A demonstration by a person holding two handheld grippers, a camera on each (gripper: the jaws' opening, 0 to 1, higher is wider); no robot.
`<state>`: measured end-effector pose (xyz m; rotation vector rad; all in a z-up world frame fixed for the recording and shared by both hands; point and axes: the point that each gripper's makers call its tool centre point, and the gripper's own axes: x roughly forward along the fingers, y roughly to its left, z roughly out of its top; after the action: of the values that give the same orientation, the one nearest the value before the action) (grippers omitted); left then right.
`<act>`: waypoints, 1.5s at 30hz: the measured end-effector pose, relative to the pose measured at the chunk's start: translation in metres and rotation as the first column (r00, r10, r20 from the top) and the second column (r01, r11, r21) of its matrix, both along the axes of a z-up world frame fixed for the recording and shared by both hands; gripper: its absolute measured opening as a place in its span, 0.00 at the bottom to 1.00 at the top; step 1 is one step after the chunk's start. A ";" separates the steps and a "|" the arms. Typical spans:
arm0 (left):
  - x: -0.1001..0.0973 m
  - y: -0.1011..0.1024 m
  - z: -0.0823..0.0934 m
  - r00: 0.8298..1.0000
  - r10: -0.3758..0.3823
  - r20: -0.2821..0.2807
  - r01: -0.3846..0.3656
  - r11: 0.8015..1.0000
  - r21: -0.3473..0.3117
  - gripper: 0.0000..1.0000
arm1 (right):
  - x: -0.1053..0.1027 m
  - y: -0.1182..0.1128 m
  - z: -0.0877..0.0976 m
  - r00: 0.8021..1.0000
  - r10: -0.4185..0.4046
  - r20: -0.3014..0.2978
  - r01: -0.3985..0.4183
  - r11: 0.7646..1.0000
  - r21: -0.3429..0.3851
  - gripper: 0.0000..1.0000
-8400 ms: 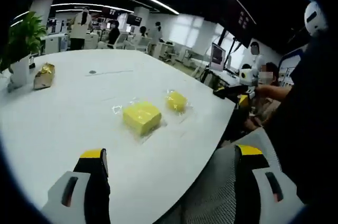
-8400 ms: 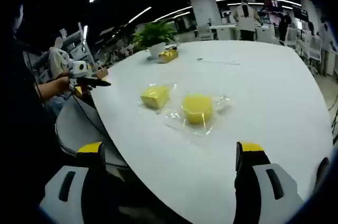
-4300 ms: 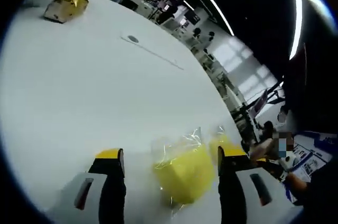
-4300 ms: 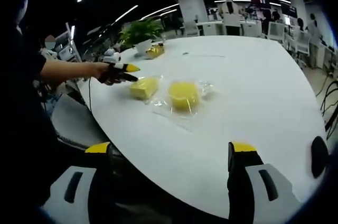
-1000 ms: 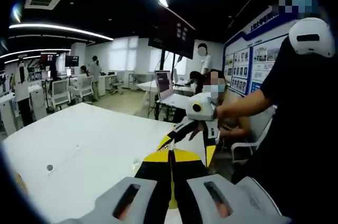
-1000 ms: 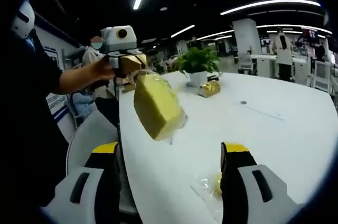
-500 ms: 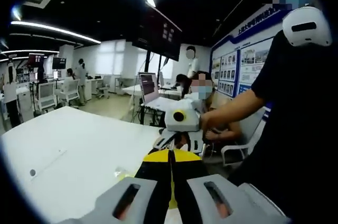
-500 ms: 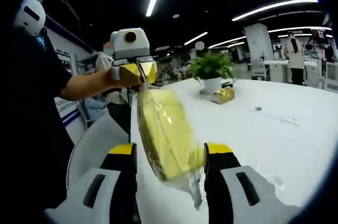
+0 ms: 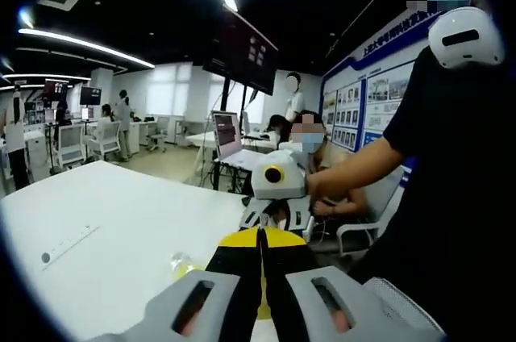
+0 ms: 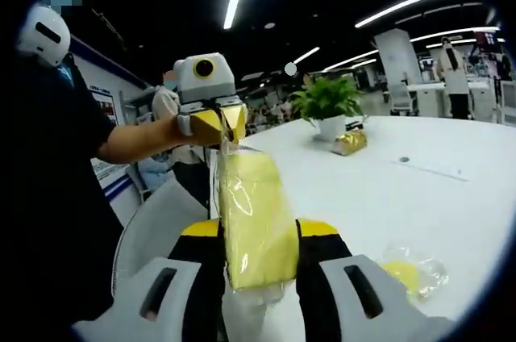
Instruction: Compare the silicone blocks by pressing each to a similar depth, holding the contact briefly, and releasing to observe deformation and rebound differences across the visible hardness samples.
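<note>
White table (image 10: 451, 197) in front of me. On it: one bagged yellow silicone block (image 10: 403, 275) near my edge, a potted plant (image 10: 329, 108) with a gold foil packet (image 10: 350, 143) just beside it farther back.

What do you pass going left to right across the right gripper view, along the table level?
Person's arm → left hand-held gripper pinching the bag → bagged yellow block between the right hand-held gripper jaws → potted plant → gold packet → second bagged yellow block lying on the white table.
</note>
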<state>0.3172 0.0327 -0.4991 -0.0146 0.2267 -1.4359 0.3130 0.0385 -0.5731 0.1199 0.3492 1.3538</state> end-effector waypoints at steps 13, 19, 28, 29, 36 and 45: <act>-0.002 0.001 0.002 1.000 0.003 -0.020 -0.003 1.000 -0.018 0.00 | -0.005 0.002 0.004 1.000 -0.002 -0.005 0.002 1.000 -0.024 0.15; -0.003 0.003 0.000 1.000 0.002 -0.024 -0.002 1.000 -0.007 0.00 | -0.004 0.003 0.002 1.000 0.006 0.027 -0.005 0.999 -0.050 0.11; -0.004 0.007 -0.003 1.000 0.004 -0.031 -0.004 1.000 0.008 0.00 | -0.005 0.006 -0.001 0.998 0.025 0.058 -0.020 0.996 -0.090 0.08; -0.003 0.007 -0.003 1.000 0.008 -0.030 -0.008 1.000 0.011 0.00 | -0.006 0.006 -0.001 0.998 0.028 0.057 -0.023 0.995 -0.093 0.08; -0.003 0.008 0.003 1.000 0.017 -0.018 -0.017 1.000 0.000 0.00 | -0.005 0.007 0.005 0.998 0.028 0.064 -0.023 0.997 -0.078 0.07; -0.001 0.008 0.009 1.000 0.018 -0.025 -0.018 1.000 -0.010 0.00 | -0.002 0.008 0.011 0.998 0.016 0.058 -0.014 0.999 -0.048 0.08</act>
<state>0.3159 0.0405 -0.4904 -0.0421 0.2392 -1.4196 0.3108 0.0465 -0.5619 0.0381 0.3337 1.3600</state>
